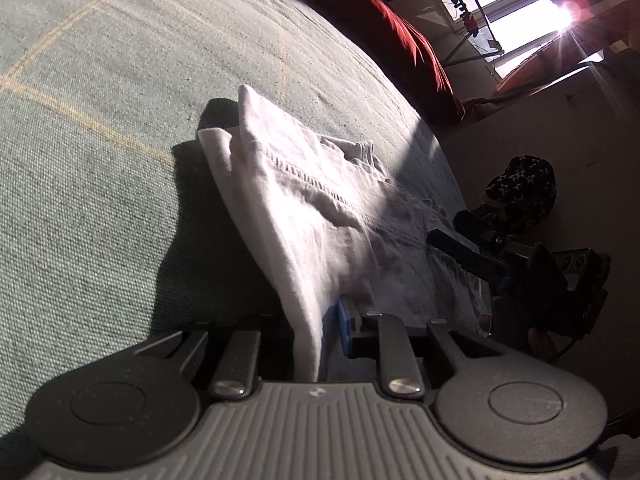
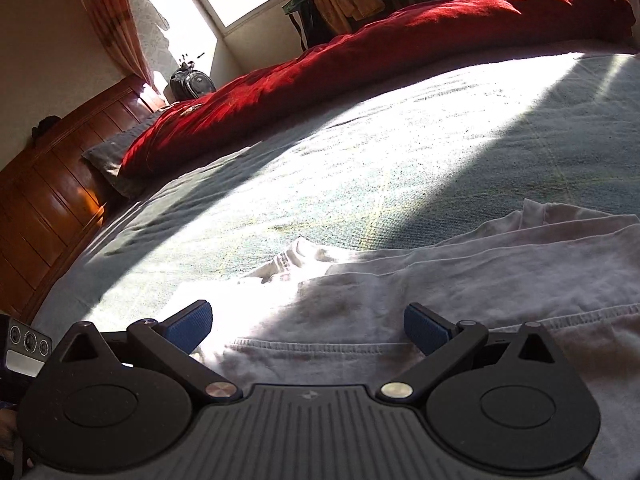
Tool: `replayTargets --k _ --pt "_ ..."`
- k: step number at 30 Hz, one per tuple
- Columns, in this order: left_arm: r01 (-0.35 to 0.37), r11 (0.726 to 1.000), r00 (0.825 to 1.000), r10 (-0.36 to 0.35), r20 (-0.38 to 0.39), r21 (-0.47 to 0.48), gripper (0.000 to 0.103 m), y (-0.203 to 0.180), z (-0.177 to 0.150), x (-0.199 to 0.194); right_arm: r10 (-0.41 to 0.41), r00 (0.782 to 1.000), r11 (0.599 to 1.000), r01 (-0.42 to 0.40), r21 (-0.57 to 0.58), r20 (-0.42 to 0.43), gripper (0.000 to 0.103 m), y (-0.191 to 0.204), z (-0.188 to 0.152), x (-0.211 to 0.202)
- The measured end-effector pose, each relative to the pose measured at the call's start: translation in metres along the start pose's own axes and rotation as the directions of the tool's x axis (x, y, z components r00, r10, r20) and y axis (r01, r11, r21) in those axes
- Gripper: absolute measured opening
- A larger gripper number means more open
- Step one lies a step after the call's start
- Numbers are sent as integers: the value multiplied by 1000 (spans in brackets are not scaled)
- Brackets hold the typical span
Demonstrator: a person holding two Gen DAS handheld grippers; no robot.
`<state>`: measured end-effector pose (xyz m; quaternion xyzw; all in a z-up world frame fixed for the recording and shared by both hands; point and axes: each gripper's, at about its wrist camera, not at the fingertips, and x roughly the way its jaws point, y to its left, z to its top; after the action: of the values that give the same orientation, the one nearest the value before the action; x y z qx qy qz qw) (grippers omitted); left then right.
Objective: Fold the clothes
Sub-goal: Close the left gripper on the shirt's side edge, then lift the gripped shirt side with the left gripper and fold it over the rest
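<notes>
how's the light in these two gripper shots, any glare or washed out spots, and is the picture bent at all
Left wrist view: sun flare at the window, the white garment casting a hard shadow on the bedspread. Right wrist view: a sunlit band bleaches the bedspread and part of the garment near the left blue pad. Both views bow strongly from the fisheye.

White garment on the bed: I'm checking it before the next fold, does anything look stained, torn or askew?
Faint brownish marks show on the white garment near its stitched hem, by the right gripper; no tears visible.
</notes>
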<state>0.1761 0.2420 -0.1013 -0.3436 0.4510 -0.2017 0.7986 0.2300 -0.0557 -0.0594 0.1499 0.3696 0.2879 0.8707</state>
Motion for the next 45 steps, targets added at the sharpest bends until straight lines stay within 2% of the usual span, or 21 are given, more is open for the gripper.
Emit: replayTargets --k 6,14,18,23,30,34,39,45 --pt "-14 1000 1000 14 1 25 19 -11 1 -2 31 999 1000 -31 -5 -7 103 -6 -23 -27" --pt "-18 999 999 17 30 45 19 -39 5 -13 19 999 1000 -19 -5 37 103 -15 -40 -81" --pt "1 997 999 -5 46 72 19 -59 7 -17 15 998 1000 -15 -5 66 103 -19 -44 -104" --pt "43 994 997 -49 56 105 19 -90 9 -15 25 998 999 -27 18 62 103 -26 -57 -118" --pt "60 985 997 -69 47 160 20 -130 11 0 34 997 999 -35 13 74 103 -32 -69 -147" --pt "54 981 997 -63 39 187 19 -151 12 11 38 999 999 -39 1 36 103 -33 -71 -157" --pt "65 976 997 -74 34 208 20 -173 11 20 -4 1000 1000 3 -24 -26 103 -32 -78 -164" --pt "85 973 995 -93 27 214 20 -195 12 33 -23 998 1000 23 -14 -55 103 -39 -85 -172"
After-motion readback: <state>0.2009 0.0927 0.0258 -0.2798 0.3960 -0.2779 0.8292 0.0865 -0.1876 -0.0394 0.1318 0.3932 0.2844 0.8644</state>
